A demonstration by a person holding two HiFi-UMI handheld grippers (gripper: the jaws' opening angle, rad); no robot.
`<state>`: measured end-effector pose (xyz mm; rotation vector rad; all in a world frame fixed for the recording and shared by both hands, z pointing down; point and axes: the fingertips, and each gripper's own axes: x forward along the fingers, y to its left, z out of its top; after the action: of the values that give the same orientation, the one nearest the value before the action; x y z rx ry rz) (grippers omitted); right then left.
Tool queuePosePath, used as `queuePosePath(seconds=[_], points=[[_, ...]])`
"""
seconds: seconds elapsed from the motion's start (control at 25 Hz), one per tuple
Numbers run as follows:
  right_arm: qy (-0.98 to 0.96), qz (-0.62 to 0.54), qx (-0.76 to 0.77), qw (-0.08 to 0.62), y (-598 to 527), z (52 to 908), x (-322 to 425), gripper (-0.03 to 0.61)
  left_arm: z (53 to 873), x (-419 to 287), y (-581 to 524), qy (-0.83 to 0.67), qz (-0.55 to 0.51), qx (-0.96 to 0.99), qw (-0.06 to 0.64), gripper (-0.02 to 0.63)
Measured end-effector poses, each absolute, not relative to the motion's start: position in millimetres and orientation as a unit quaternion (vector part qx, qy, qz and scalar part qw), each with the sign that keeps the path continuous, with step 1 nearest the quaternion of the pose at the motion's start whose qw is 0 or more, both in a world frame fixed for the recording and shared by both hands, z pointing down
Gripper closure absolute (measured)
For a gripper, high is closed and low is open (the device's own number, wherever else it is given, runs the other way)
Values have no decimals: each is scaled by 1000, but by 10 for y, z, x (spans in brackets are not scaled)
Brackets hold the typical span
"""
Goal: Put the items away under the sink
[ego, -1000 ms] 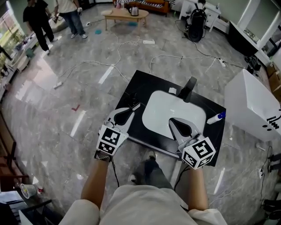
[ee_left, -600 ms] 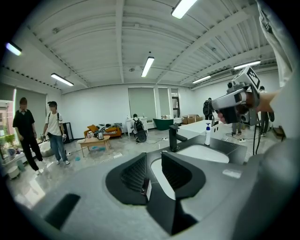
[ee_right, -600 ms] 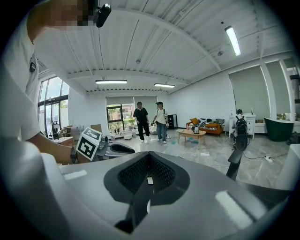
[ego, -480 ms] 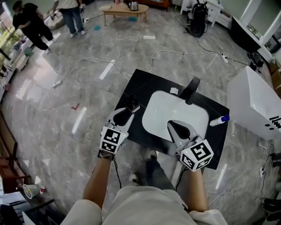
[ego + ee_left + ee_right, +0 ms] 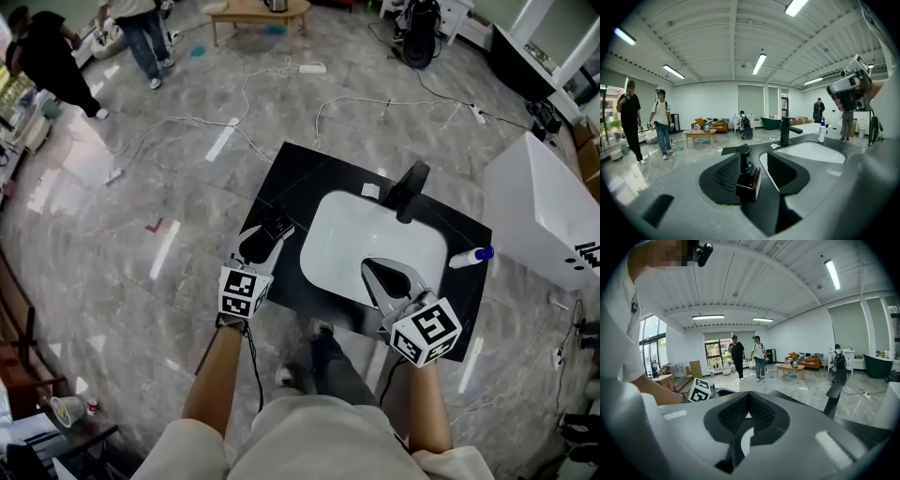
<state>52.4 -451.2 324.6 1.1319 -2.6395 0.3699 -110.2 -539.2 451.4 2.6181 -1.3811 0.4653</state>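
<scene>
While the left gripper (image 5: 758,163) rests with its jaws apart at the left side of the black countertop (image 5: 298,180), a dark pump bottle (image 5: 748,177) stands upright between them, close against one ribbed pad and clear of the other. The right gripper (image 5: 749,405) has its jaws pressed together on nothing, over the near rim of the white basin (image 5: 349,232). A white bottle with a blue cap (image 5: 467,257) stands at the counter's right side.

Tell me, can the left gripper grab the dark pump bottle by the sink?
Probably yes: the pump bottle stands between the open jaws of the left gripper, with nothing in the way.
</scene>
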Motion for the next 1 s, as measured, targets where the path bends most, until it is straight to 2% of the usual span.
queuePosePath(seconds=[0.32,0.56,1.0], points=[[-899,142,392,136,-4593,3445,579,571,4812,-1121,-5643,-464,156,868,84,413],[-897,152,390,143,-4656,3549,566,571,4987,-1070,-5785,-452,163,873,88,376],[-892,168,389,155,-4755,3731,650,571,5194,-974,-5999,-456,152,872,90,368]])
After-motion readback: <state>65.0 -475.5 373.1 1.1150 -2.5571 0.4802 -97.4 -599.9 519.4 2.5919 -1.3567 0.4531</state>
